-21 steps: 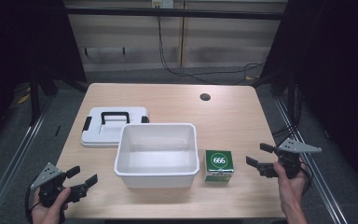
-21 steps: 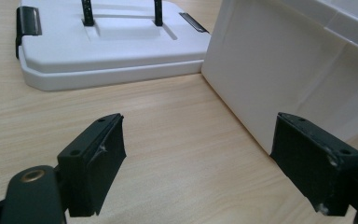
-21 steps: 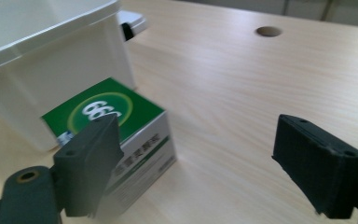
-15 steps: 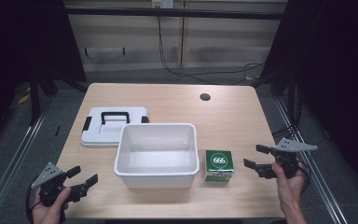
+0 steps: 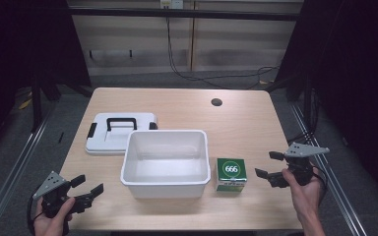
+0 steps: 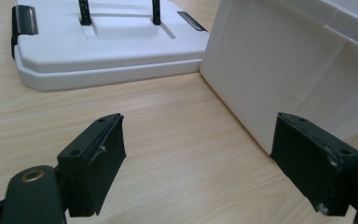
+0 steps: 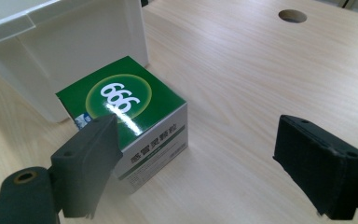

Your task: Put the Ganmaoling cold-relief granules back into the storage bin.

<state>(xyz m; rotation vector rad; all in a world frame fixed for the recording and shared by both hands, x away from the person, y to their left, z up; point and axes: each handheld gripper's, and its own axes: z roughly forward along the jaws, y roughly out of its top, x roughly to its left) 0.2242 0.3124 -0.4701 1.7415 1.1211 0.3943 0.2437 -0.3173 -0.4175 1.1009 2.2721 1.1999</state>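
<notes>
Hand-held gripper on the right (image 5: pixel 270 168) hovers just right of the green box (image 5: pixel 231 173), its jaws spread wide with nothing between them; in the right gripper view the box (image 7: pixel 130 116) sits just ahead of the left jaw, not yet between the two. The green box, marked 666 on top, rests on the counter (image 5: pixel 246 128) immediately right of the white bin (image 5: pixel 166 164), very close to its right wall, perhaps touching. The bin stands open and looks empty, and its white lid (image 5: pixel 120 132) with the black handle lies flat on the counter behind and to the bin's left. The left hand-held gripper (image 5: pixel 88 189) waits at the near left corner of the counter, jaws also spread and holding nothing; its own view looks past them to the bin's wall (image 6: pixel 279 79) and the lid (image 6: pixel 107 42).

Judging by this layout, the work seems to be packing the box into the bin and perhaps closing it. Almost nothing is done: the box is ungrasped and outside the bin, and the lid is off. Still to come, likely, are closing on the box, lifting it over the rim, setting it inside, and fitting the lid.
</notes>
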